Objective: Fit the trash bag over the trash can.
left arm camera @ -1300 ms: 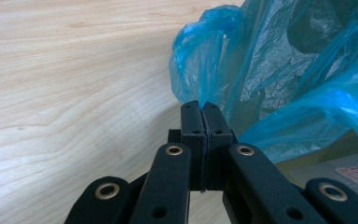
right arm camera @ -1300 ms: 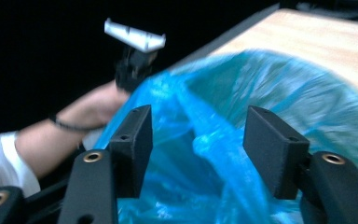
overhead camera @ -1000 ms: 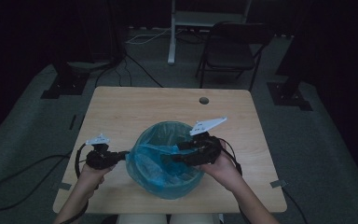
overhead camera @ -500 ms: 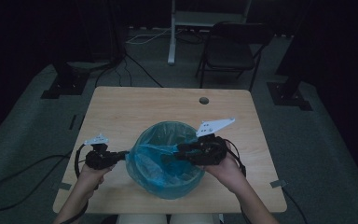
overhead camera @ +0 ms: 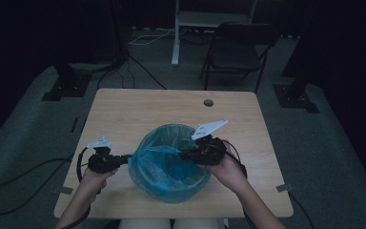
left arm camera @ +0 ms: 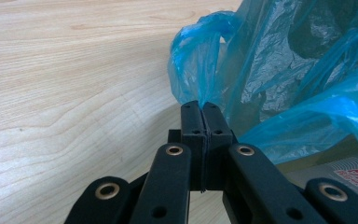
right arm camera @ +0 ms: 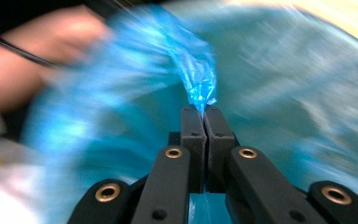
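Left gripper point(overhead camera: 124, 160) held low and level at the bin's left side, jaws clamped on a fold of the blue bag point(overhead camera: 164, 164) rim. Right gripper point(overhead camera: 187, 153) reaches in over the bin's right rim, forearm angled up from the near edge, jaws pinching a bag strip. Bin sits mid-table point(overhead camera: 138, 112), toward the near edge.

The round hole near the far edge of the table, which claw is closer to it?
Right. The right claw sits over the blue bag, nearer the hole; the left claw grips the bag's left edge, farther away.
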`<state>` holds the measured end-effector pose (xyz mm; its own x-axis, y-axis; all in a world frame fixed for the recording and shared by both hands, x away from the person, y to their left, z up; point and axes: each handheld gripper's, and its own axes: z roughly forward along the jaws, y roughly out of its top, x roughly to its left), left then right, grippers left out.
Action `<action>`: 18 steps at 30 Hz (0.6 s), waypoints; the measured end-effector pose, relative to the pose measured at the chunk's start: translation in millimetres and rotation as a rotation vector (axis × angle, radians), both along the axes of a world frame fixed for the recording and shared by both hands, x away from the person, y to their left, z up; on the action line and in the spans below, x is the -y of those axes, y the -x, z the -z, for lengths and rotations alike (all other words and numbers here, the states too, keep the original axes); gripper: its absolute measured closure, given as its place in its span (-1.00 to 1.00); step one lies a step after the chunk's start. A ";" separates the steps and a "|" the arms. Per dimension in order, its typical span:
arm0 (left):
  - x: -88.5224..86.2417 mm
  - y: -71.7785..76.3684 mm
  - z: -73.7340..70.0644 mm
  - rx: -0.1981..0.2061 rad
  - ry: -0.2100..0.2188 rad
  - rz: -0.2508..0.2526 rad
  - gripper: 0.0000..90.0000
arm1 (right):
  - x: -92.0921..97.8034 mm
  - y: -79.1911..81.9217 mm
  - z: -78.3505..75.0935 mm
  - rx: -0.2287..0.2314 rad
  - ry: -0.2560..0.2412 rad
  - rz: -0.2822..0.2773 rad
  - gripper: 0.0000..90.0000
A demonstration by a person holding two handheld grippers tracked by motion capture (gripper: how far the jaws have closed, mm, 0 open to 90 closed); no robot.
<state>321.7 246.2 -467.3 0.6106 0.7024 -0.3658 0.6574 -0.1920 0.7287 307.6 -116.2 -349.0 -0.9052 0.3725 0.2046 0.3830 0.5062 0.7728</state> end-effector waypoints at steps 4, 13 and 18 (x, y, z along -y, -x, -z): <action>-1.2 -0.2 2.1 -0.014 0.041 0.013 1.00 | 8.0 32.1 -9.9 -0.017 -0.158 -0.100 0.98; 2.8 3.1 1.4 -0.003 0.017 0.016 1.00 | -3.3 91.0 39.1 -0.075 -0.115 -0.222 0.98; 4.6 -1.7 9.0 -0.012 -0.022 -0.012 1.00 | 7.9 86.6 79.2 -0.121 -0.062 -0.131 0.97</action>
<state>323.4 241.6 -476.2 0.5976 0.7177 -0.3575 0.6686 -0.1999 0.7163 221.0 -124.1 -428.2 -0.9126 0.2360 0.3338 0.4087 0.5106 0.7565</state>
